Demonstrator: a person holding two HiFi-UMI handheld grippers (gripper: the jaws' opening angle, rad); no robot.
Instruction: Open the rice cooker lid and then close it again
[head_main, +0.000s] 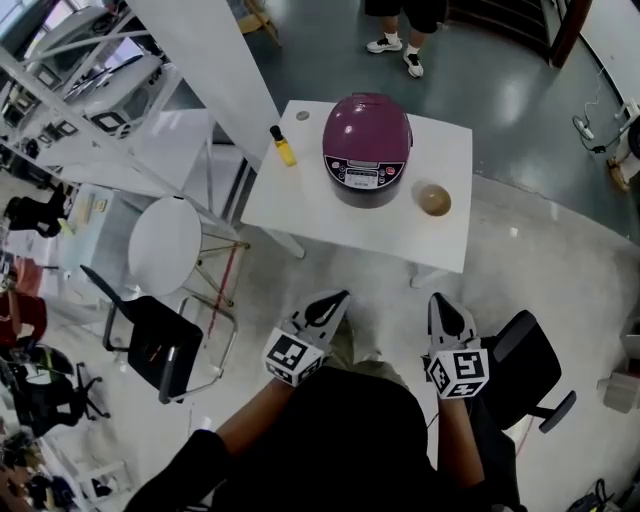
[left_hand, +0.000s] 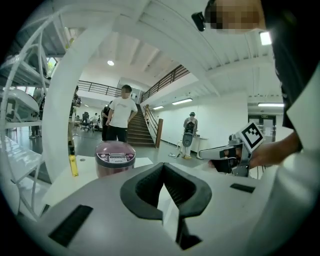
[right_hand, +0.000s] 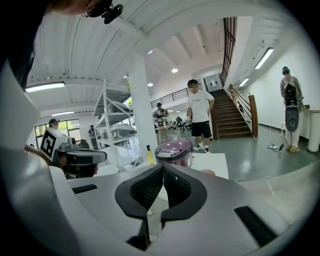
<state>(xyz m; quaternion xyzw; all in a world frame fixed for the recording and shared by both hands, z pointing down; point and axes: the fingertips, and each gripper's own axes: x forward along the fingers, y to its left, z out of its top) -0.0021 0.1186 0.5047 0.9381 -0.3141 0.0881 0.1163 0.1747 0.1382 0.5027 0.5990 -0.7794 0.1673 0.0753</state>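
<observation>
A purple rice cooker (head_main: 367, 148) with its lid down stands on the white table (head_main: 300, 195), its control panel facing me. It also shows in the left gripper view, rice cooker (left_hand: 115, 155), and in the right gripper view, rice cooker (right_hand: 173, 151). My left gripper (head_main: 338, 297) and right gripper (head_main: 436, 300) are both shut and empty. They hang side by side in front of the table's near edge, well short of the cooker. The left gripper (left_hand: 163, 166) and right gripper (right_hand: 163, 167) each show their jaws pressed together.
A yellow bottle (head_main: 283, 146) stands left of the cooker, a small bowl (head_main: 433, 199) to its right. A round white stool (head_main: 165, 245) and black chairs (head_main: 155, 345) stand near me. A white pillar (head_main: 205, 60) and metal shelving (head_main: 75, 90) rise at left. People stand beyond the table.
</observation>
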